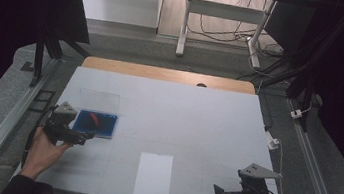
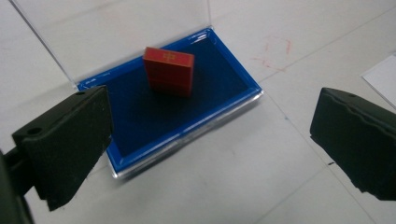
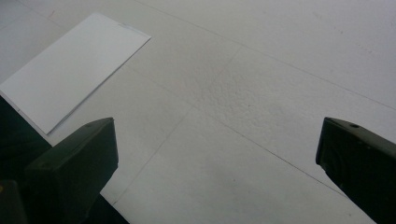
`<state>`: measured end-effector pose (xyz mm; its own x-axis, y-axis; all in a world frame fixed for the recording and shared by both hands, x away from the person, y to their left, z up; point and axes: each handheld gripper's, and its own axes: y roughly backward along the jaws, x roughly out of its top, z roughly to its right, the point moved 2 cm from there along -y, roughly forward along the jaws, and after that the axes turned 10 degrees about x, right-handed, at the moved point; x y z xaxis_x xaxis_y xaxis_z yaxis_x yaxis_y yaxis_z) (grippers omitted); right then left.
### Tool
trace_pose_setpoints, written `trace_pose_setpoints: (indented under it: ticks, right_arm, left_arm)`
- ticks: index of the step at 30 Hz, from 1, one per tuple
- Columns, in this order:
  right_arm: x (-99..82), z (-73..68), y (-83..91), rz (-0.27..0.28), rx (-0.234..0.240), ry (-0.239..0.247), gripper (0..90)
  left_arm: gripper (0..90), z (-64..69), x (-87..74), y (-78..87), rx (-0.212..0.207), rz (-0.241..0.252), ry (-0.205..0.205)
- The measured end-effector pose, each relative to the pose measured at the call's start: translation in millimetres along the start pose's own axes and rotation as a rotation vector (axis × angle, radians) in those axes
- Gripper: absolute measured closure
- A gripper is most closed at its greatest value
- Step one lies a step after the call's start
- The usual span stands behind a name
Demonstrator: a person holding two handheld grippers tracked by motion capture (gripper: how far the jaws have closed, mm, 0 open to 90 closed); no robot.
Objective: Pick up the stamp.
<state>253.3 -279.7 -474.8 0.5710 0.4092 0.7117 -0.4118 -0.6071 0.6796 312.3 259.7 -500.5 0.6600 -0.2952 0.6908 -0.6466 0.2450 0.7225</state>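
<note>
In the high view, the left hand-held gripper (image 1: 88, 138) hovered at the near-left corner of the blue case (image 1: 105, 129) on the table (image 1: 197, 120), jaws spread wide and empty. The right hand-held gripper (image 1: 220, 191) sat well right of the case, also agape, holding nothing.

In the left gripper view, the red block (image 2: 168, 71) stood upright on the case's velvety blue lining, in front of the raised clear lid (image 2: 116, 28) — a careless reach might topple the glossy block or skid the light plastic case.

In the right gripper view, a flat white sheet (image 3: 70, 70) lay on the table.

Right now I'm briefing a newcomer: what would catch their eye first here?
The small red block standing in the blue-lined open case, at the table's left. The left gripper sits just beside that case, jaws wide apart. A white sheet of paper lies near the front edge.
</note>
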Motion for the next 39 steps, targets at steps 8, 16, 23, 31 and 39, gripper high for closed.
trace_pose_setpoints:
  ticks: [8,16,23,31,39]
  right_arm:
    - [0.1,-0.3,-0.6,-0.007,0.001,0.006,0.0]
    - [0.1,-0.7,-1.1,-0.011,0.002,0.007,0.0]
    - [0.1,-0.8,-1.2,-0.014,0.004,0.009,0.0]
    - [0.1,-1.0,-1.4,-0.017,0.005,0.010,0.0]
    - [0.1,-1.3,-1.7,-0.024,0.006,0.016,0.0]
  left_arm:
    - [0.0,-9.3,8.9,-16.8,-0.010,-0.024,-0.033]
    - [2.5,-12.2,16.8,-34.6,0.001,-0.061,-0.083]
    - [22.1,-19.9,20.6,-43.6,0.009,-0.067,-0.111]
    - [40.0,-26.0,23.2,-48.0,-0.012,-0.072,-0.115]
    - [58.1,-22.1,25.9,-49.1,-0.034,-0.086,-0.153]
